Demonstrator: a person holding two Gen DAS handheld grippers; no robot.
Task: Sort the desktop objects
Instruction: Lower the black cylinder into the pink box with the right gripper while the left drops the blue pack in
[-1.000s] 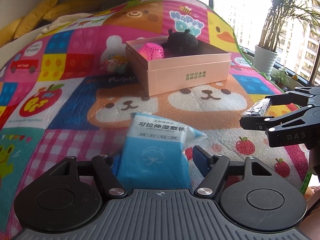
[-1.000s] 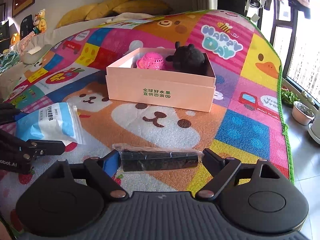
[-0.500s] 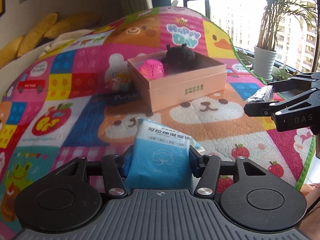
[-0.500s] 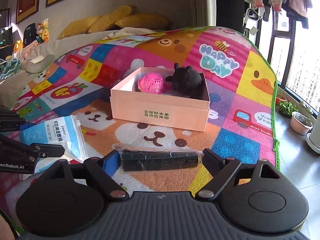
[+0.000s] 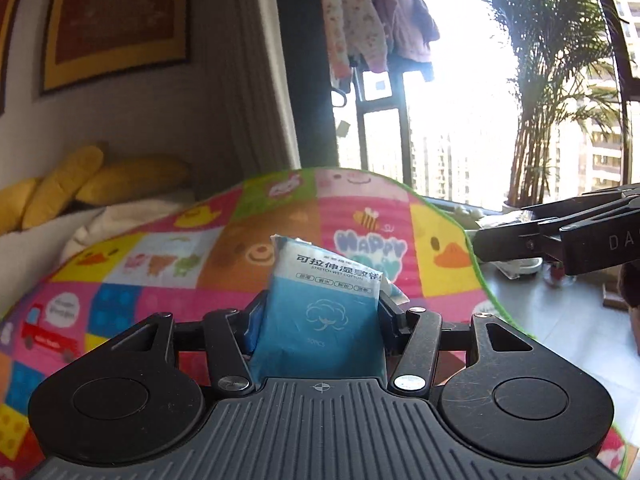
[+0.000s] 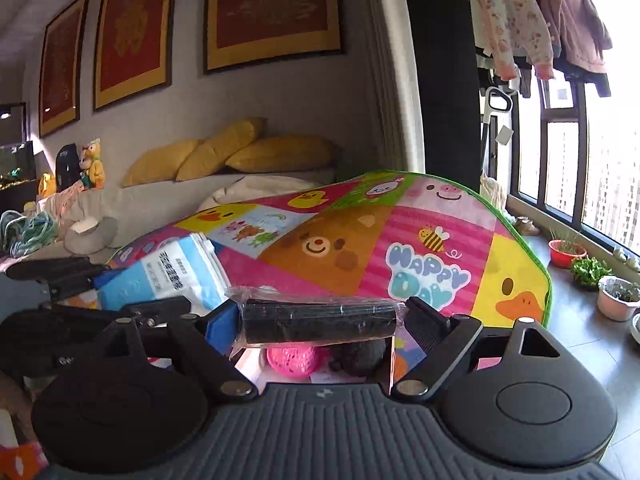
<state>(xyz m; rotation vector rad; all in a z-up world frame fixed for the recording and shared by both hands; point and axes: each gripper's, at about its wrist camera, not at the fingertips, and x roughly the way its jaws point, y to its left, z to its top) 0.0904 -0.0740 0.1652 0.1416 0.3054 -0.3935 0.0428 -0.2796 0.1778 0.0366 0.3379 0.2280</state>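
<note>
My left gripper (image 5: 324,304) holds a blue-and-white pack of wet cotton pads (image 5: 320,312) upright in the air above the play mat (image 5: 200,264). Its jaws are opening slightly, but both pads still press the pack's sides. My right gripper (image 6: 320,320) is shut on a black bar in clear wrap (image 6: 320,324), held crosswise. Just below it is the pink box (image 6: 394,364) with a pink ball (image 6: 294,358) and a black plush toy (image 6: 360,356). In the right wrist view the left gripper (image 6: 132,288) and the pack (image 6: 176,272) are at the left. The right gripper (image 5: 504,226) shows at the right of the left wrist view.
The colourful play mat (image 6: 360,248) covers the raised surface under both grippers. A sofa with yellow cushions (image 6: 224,156) lies behind it. Flower pots (image 6: 618,298) stand on the grey floor by the window at the right. Clothes (image 6: 540,20) hang above.
Both grippers have risen with their loads and tipped up, so the wall and window fill the views. The left jaws narrowed on the pack. The pink box has dropped out of the left view.
</note>
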